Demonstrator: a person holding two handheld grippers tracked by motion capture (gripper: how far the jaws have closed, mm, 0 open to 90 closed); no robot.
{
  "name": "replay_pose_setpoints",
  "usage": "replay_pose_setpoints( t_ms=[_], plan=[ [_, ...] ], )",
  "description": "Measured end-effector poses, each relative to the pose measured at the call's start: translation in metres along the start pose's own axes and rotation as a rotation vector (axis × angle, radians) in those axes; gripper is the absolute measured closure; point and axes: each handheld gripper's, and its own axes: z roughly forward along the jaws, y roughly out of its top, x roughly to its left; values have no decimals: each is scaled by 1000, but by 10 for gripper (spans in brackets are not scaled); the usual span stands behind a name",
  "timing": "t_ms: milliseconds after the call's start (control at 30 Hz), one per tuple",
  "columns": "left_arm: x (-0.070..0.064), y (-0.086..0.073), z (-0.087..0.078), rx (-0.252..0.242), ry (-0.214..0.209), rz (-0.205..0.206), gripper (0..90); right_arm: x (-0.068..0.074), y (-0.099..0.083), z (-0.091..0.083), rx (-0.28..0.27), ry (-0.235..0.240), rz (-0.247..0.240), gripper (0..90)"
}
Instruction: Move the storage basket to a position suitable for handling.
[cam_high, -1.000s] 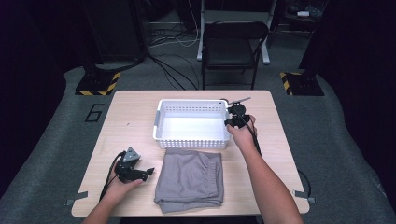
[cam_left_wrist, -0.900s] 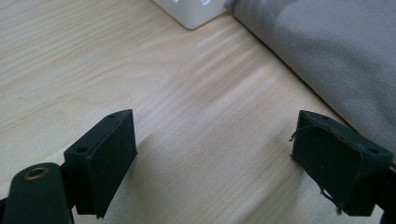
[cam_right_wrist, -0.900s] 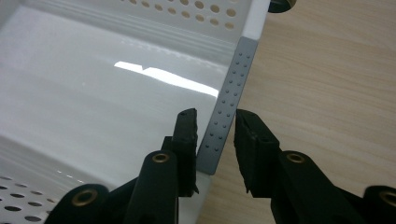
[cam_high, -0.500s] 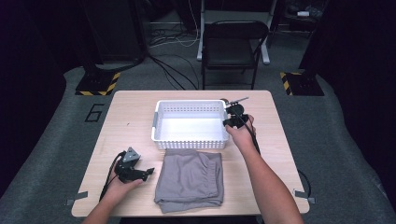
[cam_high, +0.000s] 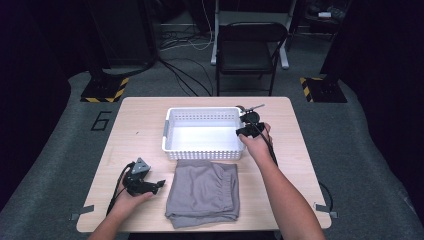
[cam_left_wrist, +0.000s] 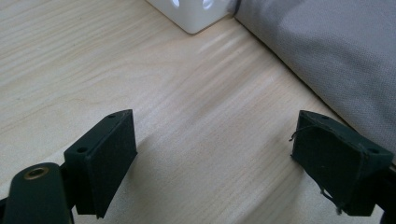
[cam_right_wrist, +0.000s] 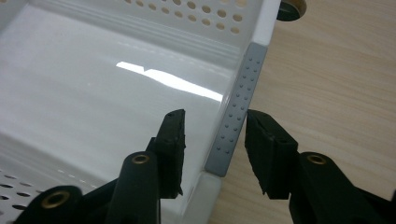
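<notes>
at a pale wooden desk (cam_high: 140, 125), a person works two hand-held grippers over a white perforated basket (cam_high: 200, 134) that stands mid-desk, with folded grey shorts (cam_high: 202, 192) lying just beside its near wall, toward 6 o'clock. the right gripper (cam_right_wrist: 212, 140) straddles the grey dotted handle strip (cam_right_wrist: 236, 109) on the basket's 3 o'clock wall, its fingers (cam_right_wrist: 173, 140) narrowed to either side of the strip but, by the look of it, not yet pressing on it. the left gripper (cam_left_wrist: 215, 154) waits low over bare wood at about 8 o'clock of the basket, fingers (cam_left_wrist: 109, 154) spread wide and holding nothing, the cloth's edge just beside one of them. to grip well, the right hand would likely do best to close squarely on the strip's middle, one finger inside the wall and one outside, so the basket does not twist when moved. a slanted bite risks slipping off the smooth plastic.
</notes>
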Motion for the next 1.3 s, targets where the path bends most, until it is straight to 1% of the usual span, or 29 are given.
replay_pose_setpoints(
  t_ms=[33, 100, 133, 167, 200, 267, 300, 333, 367, 433, 467, 500, 567, 633, 700, 767, 800, 833, 867, 933, 1000, 1033, 1067, 1133, 1167, 1200, 1233, 1267, 1300],
  plan=[
    [0, 0, 0, 0, 0, 0, 131, -1, 0, -1, -8, -1, -12, 531],
    [0, 0, 0, 2, 1, 5, 131, -1, 0, -4, -15, 1, -14, 503],
    [0, 0, 0, 0, -1, 5, 132, 0, 0, -6, -13, -2, -3, 494],
    [1, 0, -1, 7, -3, 14, 131, -1, -1, -8, -17, -5, -14, 486],
    [0, 0, -1, 6, -3, 14, 131, -1, -1, -11, -17, 0, -16, 477],
    [0, 0, 0, 1, -2, 8, 131, -1, -2, -17, -32, 2, -29, 469],
    [0, 0, -1, 7, -3, 14, 131, -1, -3, -18, -40, 1, -40, 468],
    [0, 0, 0, -1, -1, 4, 131, 0, -3, -21, -46, 5, -44, 467],
    [0, 0, 0, -1, -1, 4, 131, -1, -3, -25, -55, 9, -51, 462],
    [0, 0, 0, -1, 1, 4, 131, -1, -3, -29, -65, 18, -53, 461],
    [0, 0, 0, 5, 3, 12, 131, 0, -3, -32, -68, 23, -53, 462],
    [-1, 0, 0, -1, 1, 2, 131, 0, -3, -34, -74, 23, -55, 461],
    [-1, 0, 0, -3, 3, 0, 131, 0, -4, -41, -88, 32, -53, 459],
    [-1, 0, 0, -2, 4, 1, 132, 0, -5, -47, -94, 33, -63, 455],
    [-1, 0, 0, -2, 2, -1, 132, 0, -6, -53, -112, 35, -69, 449],
    [-1, 0, 0, -2, 8, -6, 133, 0, -8, -62, -129, 45, -62, 440],
    [-2, -1, 0, -8, 16, -9, 133, 0, -9, -65, -140, 49, -65, 434],
    [-2, -1, 0, -6, 13, -10, 133, 0, -10, -69, -152, 55, -75, 431],
    [-2, 0, 0, -4, 12, -11, 133, 1, -11, -73, -160, 59, -70, 432],
    [-2, -1, 0, -6, 16, -12, 133, 1, -13, -80, -189, 66, -76, 432],
    [-2, 0, 0, -4, 13, -12, 133, 1, -18, -87, -210, 72, -95, 433],
    [-2, 0, 0, -3, 12, -10, 133, 1, -20, -89, -217, 77, -92, 433],
    [-2, 0, 0, -4, 13, -12, 133, 1, -23, -92, -217, 85, -95, 432],
    [-2, 0, 0, -2, 13, -9, 133, 1, -28, -95, -218, 91, -122, 426],
    [-2, 0, 0, -3, 13, -9, 133, 2, -30, -95, -212, 92, -119, 424],
    [-2, 0, 0, -2, 13, -10, 133, 1, -34, -96, -210, 96, -129, 422],
    [-2, 0, 0, -2, 13, -10, 133, 2, -36, -96, -211, 101, -120, 420],
    [-2, 0, 0, -3, 13, -11, 133, 0, -39, -97, -208, 104, -137, 419],
    [-2, 0, 0, -3, 14, -11, 133, 0, -41, -97, -207, 107, -130, 417]
  ],
)
